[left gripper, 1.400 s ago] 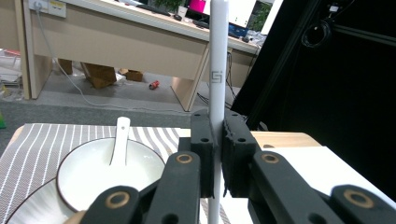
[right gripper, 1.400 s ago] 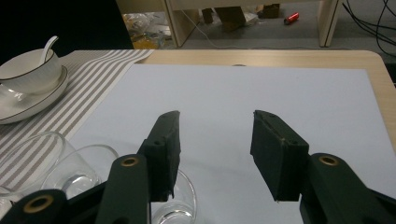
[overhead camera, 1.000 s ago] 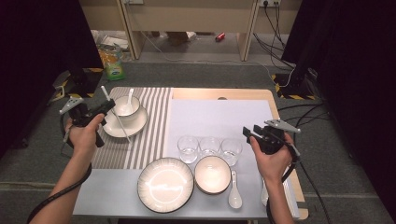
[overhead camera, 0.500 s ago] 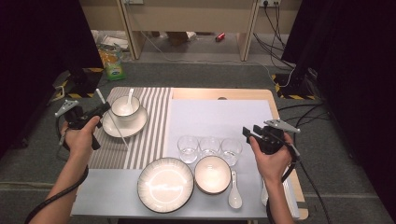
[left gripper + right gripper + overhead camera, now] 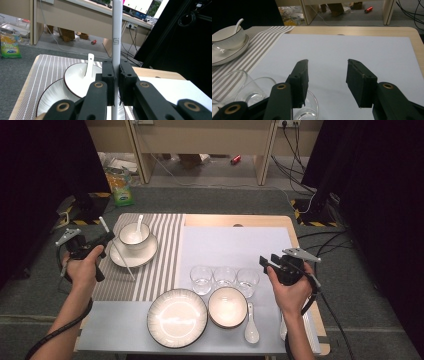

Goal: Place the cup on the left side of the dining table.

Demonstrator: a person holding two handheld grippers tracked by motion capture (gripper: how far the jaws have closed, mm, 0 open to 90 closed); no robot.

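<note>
L gripper (image 5: 107, 239) is clamped tight on a white chopstick (image 5: 116, 42), jaws nearly together w/ the stick pinched between the pads; in the left gripper view the stick runs straight up between them, a small square mark printed on its shaft. From the high view the chopstick (image 5: 121, 259) slants across the near-left edge of the saucer (image 5: 132, 257), its long end reaching over the striped placemat (image 5: 165, 255) toward the person, short end poking up past the gripper. Taking the saucer as landmark: a white bowl (image 5: 134, 234) sits on it w/ a white spoon (image 5: 138, 225) resting inside, handle leaning toward the table's far side; the L gripper hangs just left of it, at the mat's left edge. R gripper (image 5: 265, 262) is well to the right of the saucer, above the white mat (image 5: 235, 245), jaws spread wide w/ nothing between them. Three clear glasses (image 5: 224, 279) stand in a row to the right of the saucer and nearer the person, just left of the R gripper. Nearer still: a large plate (image 5: 176, 317), a smaller bowl (image 5: 227, 306) to its right, and a second white spoon (image 5: 251, 324) beside that bowl.
</note>
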